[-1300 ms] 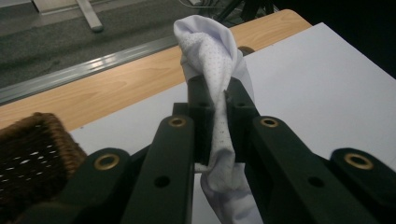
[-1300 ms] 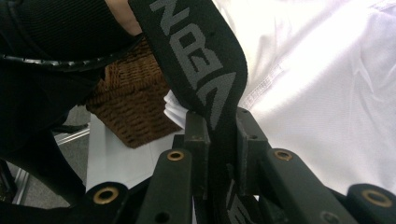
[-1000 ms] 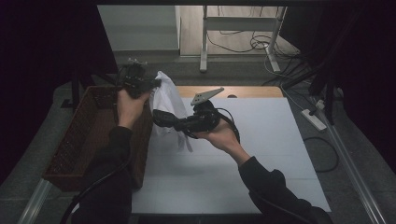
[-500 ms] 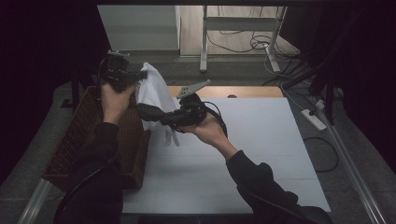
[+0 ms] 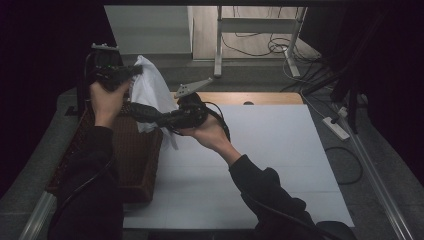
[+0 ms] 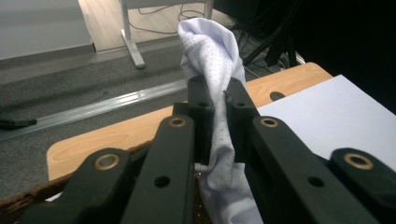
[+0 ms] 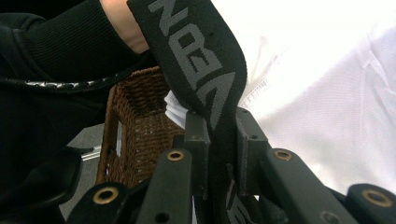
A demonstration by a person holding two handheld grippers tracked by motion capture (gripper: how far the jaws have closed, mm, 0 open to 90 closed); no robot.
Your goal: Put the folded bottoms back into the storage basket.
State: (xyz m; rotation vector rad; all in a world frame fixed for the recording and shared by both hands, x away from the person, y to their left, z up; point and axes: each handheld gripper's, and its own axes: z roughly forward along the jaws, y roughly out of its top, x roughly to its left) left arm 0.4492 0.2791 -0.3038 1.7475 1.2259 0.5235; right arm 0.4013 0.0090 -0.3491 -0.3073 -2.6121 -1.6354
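High view — white garment (image 5: 150,92) half-hidden

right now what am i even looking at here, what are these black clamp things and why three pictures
A person sits at a table and holds a hand-operated tool in each hand; each ends in a two-jawed claw. The high view looks down from above the person: the left claw is at the left, the right claw reaches across from the right hand.

The other two pictures come from small cameras riding on each tool, looking along its black jaws.

On the table lie a white board and, at its left edge, a brown wicker basket. Both claws are shut on one white garment lifted above the basket: the left pinches its white fabric, the right its black lettered waistband.
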